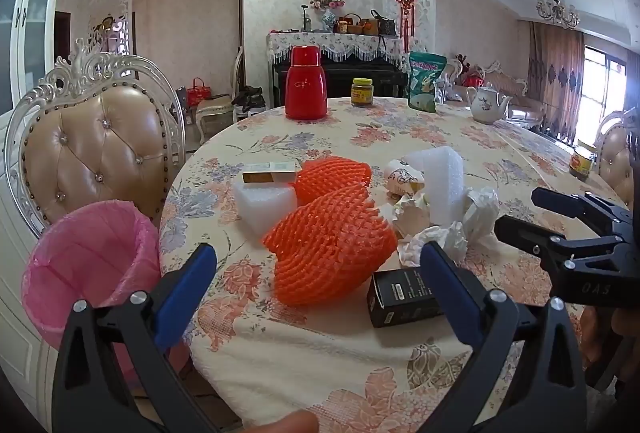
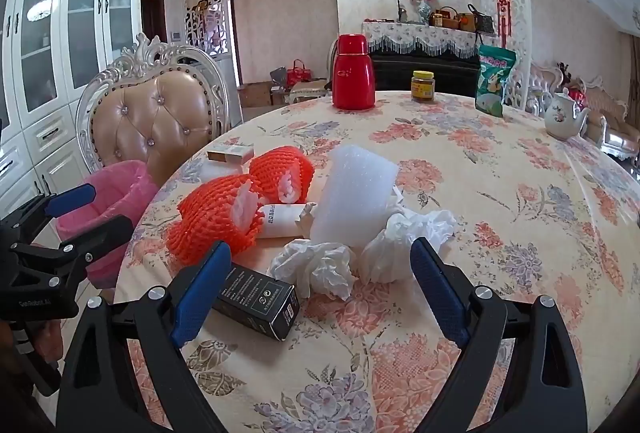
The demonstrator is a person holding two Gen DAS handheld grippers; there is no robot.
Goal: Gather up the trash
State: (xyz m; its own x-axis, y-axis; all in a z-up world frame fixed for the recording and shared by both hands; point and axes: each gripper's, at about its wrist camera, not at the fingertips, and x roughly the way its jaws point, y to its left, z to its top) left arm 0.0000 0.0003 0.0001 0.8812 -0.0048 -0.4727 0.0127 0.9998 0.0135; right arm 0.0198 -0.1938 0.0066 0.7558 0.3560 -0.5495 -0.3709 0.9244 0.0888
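L gripper (image 1: 316, 285) apart | R gripper (image 2: 320, 285) apart | orange foam nets (image 1: 332, 257), tissues (image 2: 320, 265), prob. untouched

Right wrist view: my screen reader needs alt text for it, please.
The open right gripper hovers over crumpled white tissues and a black box on a floral table. Orange foam nets and a pink-lined bin sit left.

A matt floral cloth covered the surface (image 2: 460, 193). On it lay orange foam nets (image 1: 332, 257) with a rough mesh, smooth white foam blocks (image 2: 356, 193), crumpled white tissue (image 2: 320, 269) and a black cardboard box (image 2: 260, 301) with a slight sheen. The bin (image 1: 88, 265) wore a thin pink plastic liner. The flask (image 1: 305, 85) looked glossy red, the chair (image 1: 96, 153) shiny tufted leather.
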